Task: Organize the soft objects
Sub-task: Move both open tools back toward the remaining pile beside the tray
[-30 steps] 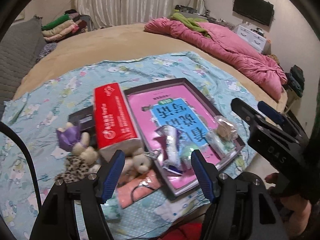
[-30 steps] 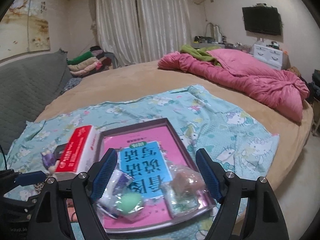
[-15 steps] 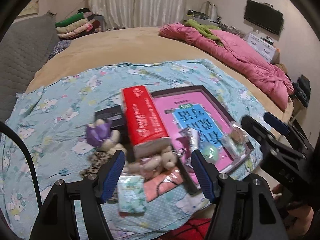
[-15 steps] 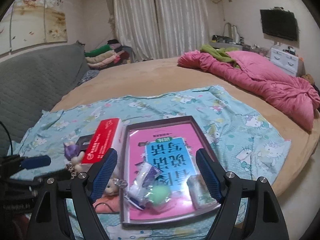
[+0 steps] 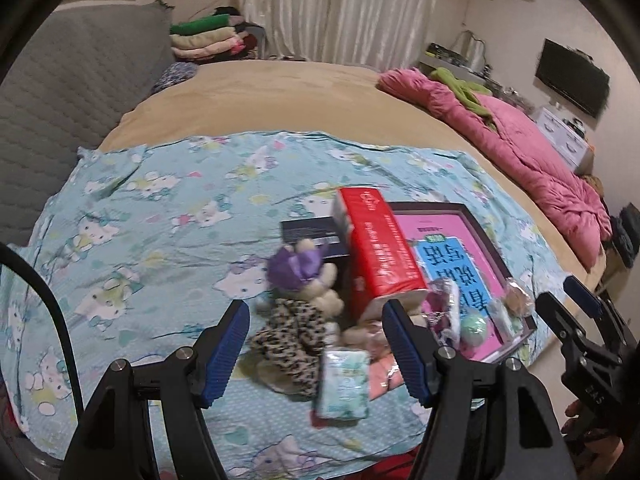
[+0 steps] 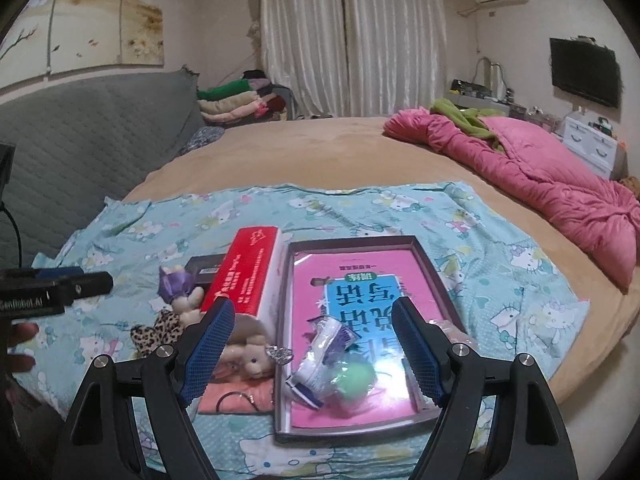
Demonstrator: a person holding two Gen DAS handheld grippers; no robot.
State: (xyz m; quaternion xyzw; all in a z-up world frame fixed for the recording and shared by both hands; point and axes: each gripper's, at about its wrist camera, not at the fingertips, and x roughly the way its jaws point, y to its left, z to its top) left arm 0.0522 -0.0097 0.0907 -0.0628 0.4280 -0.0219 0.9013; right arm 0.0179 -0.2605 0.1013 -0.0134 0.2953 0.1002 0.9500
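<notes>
The left gripper (image 5: 316, 344) points down with its blue fingers (image 5: 226, 350) wide apart and nothing between them; the right gripper (image 6: 314, 344) is the same.

A plush bear (image 5: 304, 276) with a purple bow and leopard-print dress lies low in the middle of the left wrist view, against the red tissue pack (image 5: 376, 254). Below it sits a small pale-green tissue packet (image 5: 344, 384) beside a pink cloth pouch (image 6: 236, 396). A second, pink plush toy (image 6: 244, 358) lies at the red pack's near end.
</notes>
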